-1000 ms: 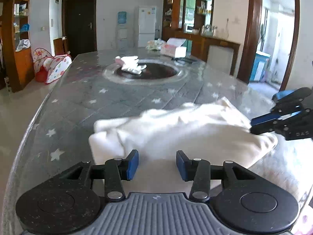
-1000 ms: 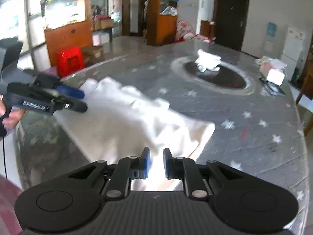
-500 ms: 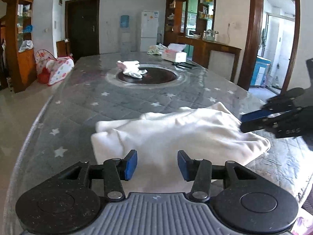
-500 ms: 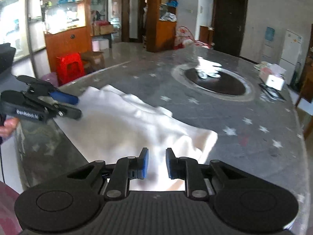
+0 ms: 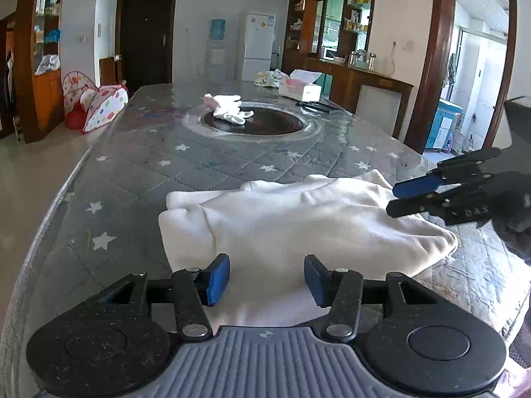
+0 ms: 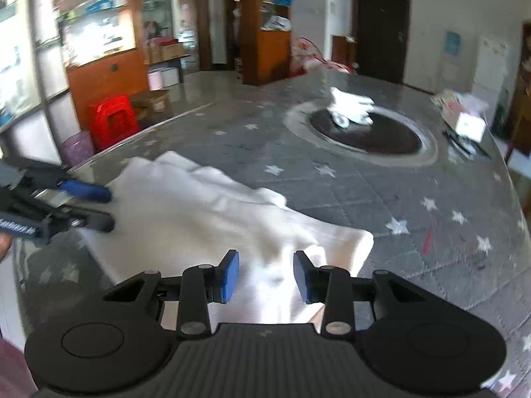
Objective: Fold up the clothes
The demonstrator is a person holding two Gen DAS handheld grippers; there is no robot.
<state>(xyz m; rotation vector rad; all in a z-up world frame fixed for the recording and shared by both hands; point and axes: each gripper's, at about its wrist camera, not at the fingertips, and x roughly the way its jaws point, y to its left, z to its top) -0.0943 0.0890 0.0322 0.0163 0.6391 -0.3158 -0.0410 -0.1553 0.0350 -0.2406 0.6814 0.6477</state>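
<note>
A white garment (image 5: pixel 298 225) lies roughly folded, with rumpled layers, on the grey star-patterned table cover (image 5: pixel 186 172) near the table's front edge. My left gripper (image 5: pixel 266 278) is open just above the cloth's near edge, with nothing between its blue pads. In the right wrist view the same garment (image 6: pixel 212 219) spreads ahead of my right gripper (image 6: pixel 266 277), which is open over its corner and holds nothing. Each gripper shows in the other's view: the right gripper (image 5: pixel 391 200) over the cloth's right end, the left gripper (image 6: pixel 109 209) at its left edge.
A small white garment (image 5: pixel 229 112) lies on a dark round disc (image 5: pixel 275 124) in the table's middle. A tissue box (image 5: pixel 300 88) and flat dark items sit at the far end. The table's rounded edge (image 5: pixel 49 219) is close on the left. A red stool (image 6: pixel 114 122) stands on the floor.
My right gripper's fingers have spread from nearly shut to open. The white garment has settled flatter on the table. The left gripper stays open and has shifted little.
</note>
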